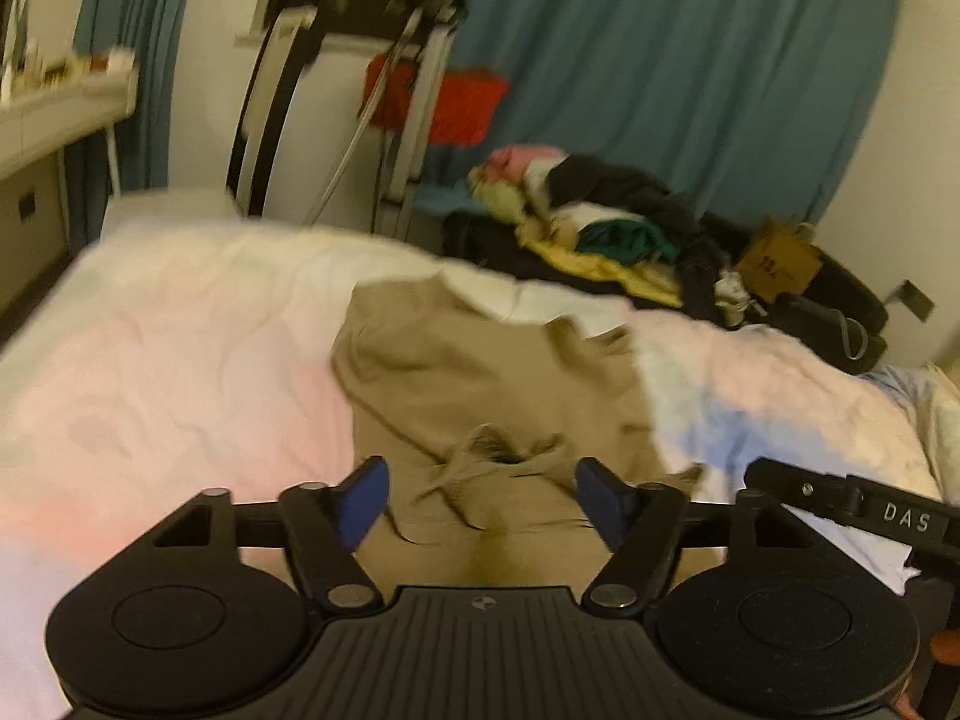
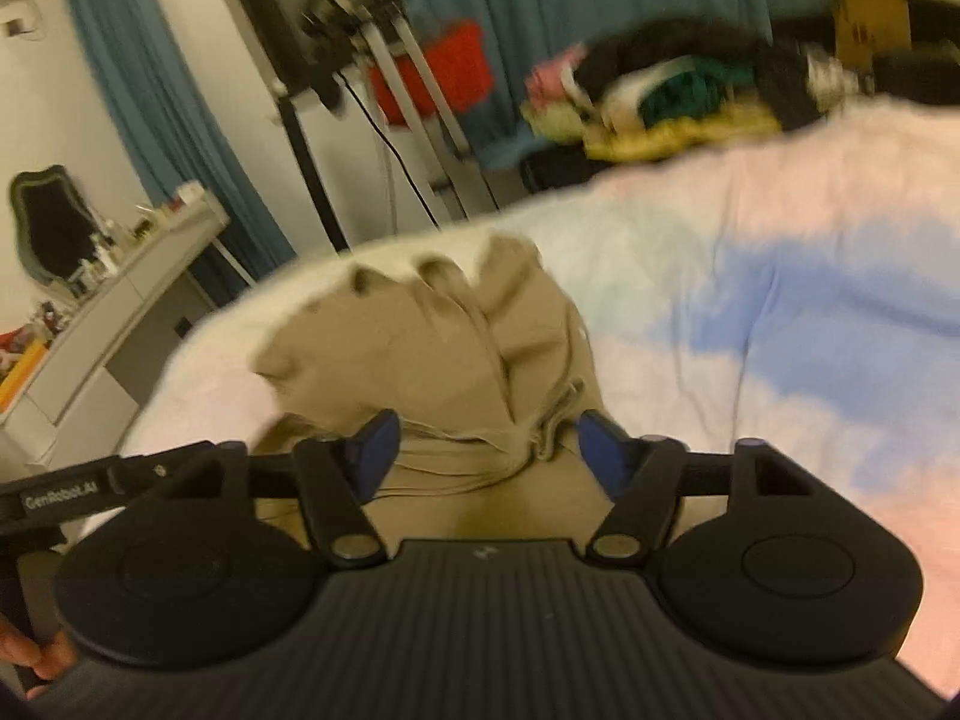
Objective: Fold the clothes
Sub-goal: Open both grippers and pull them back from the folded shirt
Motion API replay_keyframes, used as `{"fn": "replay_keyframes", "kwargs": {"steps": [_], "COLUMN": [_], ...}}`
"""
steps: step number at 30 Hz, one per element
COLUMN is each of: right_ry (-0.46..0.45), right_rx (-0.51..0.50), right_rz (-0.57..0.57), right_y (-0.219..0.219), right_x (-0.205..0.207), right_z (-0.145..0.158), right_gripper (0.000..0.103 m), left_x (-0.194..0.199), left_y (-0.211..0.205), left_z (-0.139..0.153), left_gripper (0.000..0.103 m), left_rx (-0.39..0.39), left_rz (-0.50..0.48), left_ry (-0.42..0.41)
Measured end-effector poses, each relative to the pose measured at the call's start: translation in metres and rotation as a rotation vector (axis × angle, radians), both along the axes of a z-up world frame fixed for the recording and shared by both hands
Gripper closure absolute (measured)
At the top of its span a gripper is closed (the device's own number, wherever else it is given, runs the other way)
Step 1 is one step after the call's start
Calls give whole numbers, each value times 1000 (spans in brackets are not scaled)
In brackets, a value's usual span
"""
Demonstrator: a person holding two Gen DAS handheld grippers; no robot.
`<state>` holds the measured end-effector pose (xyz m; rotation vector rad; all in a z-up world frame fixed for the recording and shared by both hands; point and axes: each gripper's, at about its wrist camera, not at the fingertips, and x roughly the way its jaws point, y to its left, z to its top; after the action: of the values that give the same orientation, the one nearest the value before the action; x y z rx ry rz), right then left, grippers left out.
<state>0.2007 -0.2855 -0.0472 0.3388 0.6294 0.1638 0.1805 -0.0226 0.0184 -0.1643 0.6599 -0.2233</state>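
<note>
A rumpled tan garment (image 1: 480, 396) lies on a pastel bedsheet (image 1: 168, 372), directly ahead of both claws. The left gripper (image 1: 480, 495) and the right gripper (image 2: 483, 450) are both spread wide, released, with bunched cloth between their blue pads, unpinched.

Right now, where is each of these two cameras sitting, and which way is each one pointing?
Left wrist: on the left gripper, looking across the beige garment on the bed; open blue fingers and the other gripper's edge show.
Right wrist: on the right gripper, over the same garment; open fingers and a hand show.
Shared: garment, bed, clothes pile, blue curtain.
</note>
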Motion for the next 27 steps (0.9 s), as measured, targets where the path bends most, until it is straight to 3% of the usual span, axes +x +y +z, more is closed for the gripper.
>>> {"fn": "replay_keyframes", "kwargs": {"steps": [6,11,13,19,27], "right_ry": [-106,-174,-201,-261,-341], "right_rx": [-44,-81,-84,-114,-113], "right_rz": [39,56,55,69,23], "right_y": [8,16,19,31,32], "right_x": [-73,-126,-145,-183,-202], "right_z": [61,86,89,80,43], "right_gripper": [33,33,16,17,17], "left_x": [-81,-137,-154,-187,-195], "left_y": [-17,-16,-15,-9,-3], "left_z": [58,79,81,73,31], "left_gripper": [1,1,0,0,0], "left_rx": [70,85,99,89,107], "left_rz": [-34,-31,-20,-14,12], "left_ry": [-122,-196,-227,-288,-340]}}
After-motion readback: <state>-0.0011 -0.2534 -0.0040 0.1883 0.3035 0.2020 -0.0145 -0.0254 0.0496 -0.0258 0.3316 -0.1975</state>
